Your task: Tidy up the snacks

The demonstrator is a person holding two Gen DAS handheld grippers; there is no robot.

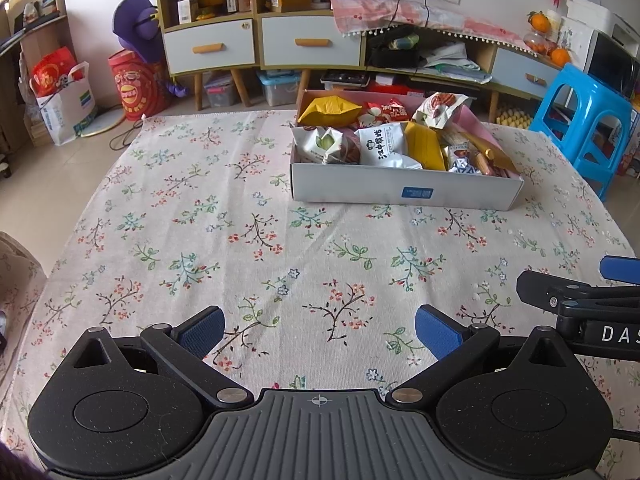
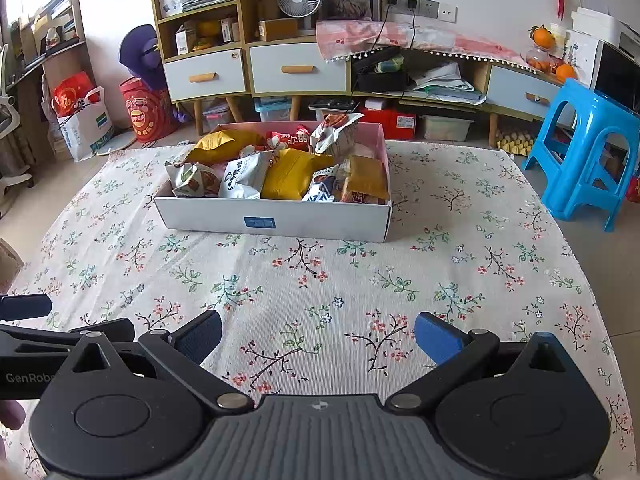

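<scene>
Both cams sit low over the near end of the floral tablecloth (image 1: pixel 248 216), looking forward along their own fingers toward the far shelving. The left wrist view has the snack box (image 1: pixel 400 190) off to the far right, so it's aimed from further left. The right wrist view has the same box (image 2: pixel 276 220) closer to centre and a bit nearer. They share the box, cloth, blue stool (image 2: pixel 588 152) and cabinets, and each catches the other gripper at its edge.

A shallow white box (image 2: pixel 276 218) with a pink lining sits flat on the floral-clothed bench (image 2: pixel 320 280), heaped with yellow (image 2: pixel 286 178), white (image 2: pixel 242 178) and red (image 2: pixel 290 140) snack packets
</scene>
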